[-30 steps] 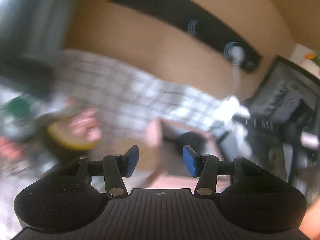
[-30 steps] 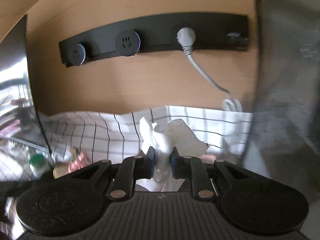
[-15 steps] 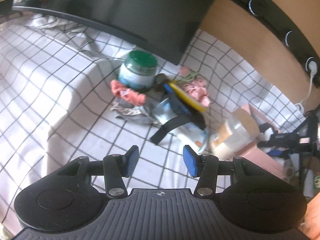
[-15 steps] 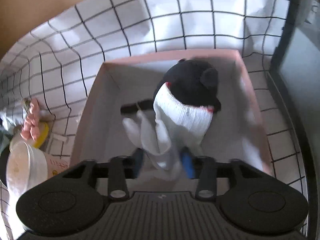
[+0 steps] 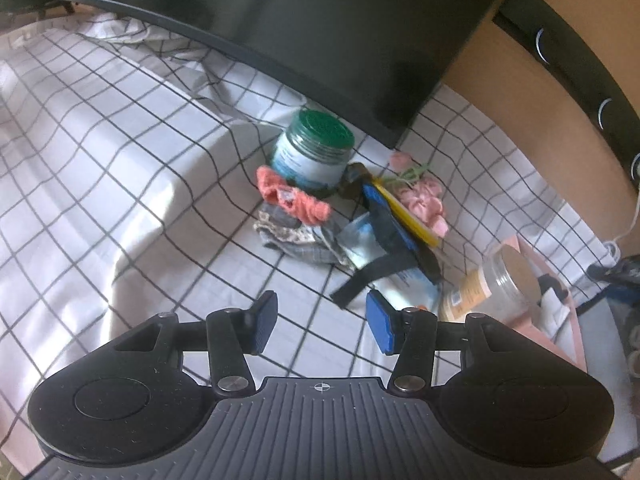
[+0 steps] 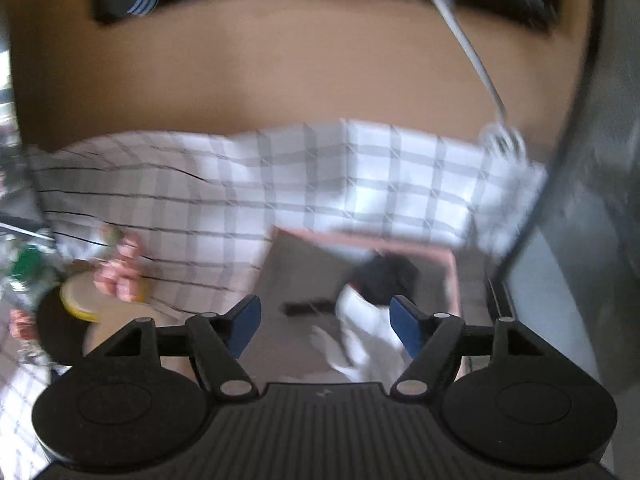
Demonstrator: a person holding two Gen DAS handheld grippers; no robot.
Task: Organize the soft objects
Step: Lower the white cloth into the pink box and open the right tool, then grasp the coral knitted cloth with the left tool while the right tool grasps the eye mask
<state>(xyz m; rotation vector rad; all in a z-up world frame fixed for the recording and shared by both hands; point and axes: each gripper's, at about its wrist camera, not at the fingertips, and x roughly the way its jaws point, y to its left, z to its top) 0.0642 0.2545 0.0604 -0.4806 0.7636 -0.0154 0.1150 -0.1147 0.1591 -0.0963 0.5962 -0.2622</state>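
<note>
Coral-orange knitted cloth (image 5: 294,198) lies crumpled at the left of the clutter on the white black-checked tablecloth (image 5: 120,184), touching the green-lidded glass jar (image 5: 314,152) and lapping a grey patterned rag (image 5: 288,234); to the right, a blue-and-yellow strapped item (image 5: 394,224), a pink fabric flower (image 5: 426,200), then a tipped clear plastic jar with a metal lid (image 5: 492,286) against the pink open box (image 5: 560,320). Left gripper (image 5: 320,318) hovers short of the pile, jaws half parted, nothing between them.

Right view, much blurred: right gripper (image 6: 326,320) above the same box (image 6: 452,268); its jaws have just been opening and stand wide, pads clear of the white sock (image 6: 364,336), which lies in the box beside a black soft toy (image 6: 384,276).

Judgement: the coral cloth and the rag look light and limp and should bunch under the pads; best pinch a raised fold at the top, clear of the glass jar, which a dragged cloth could nudge; the rag may lift with the cloth, since they overlap.
</note>
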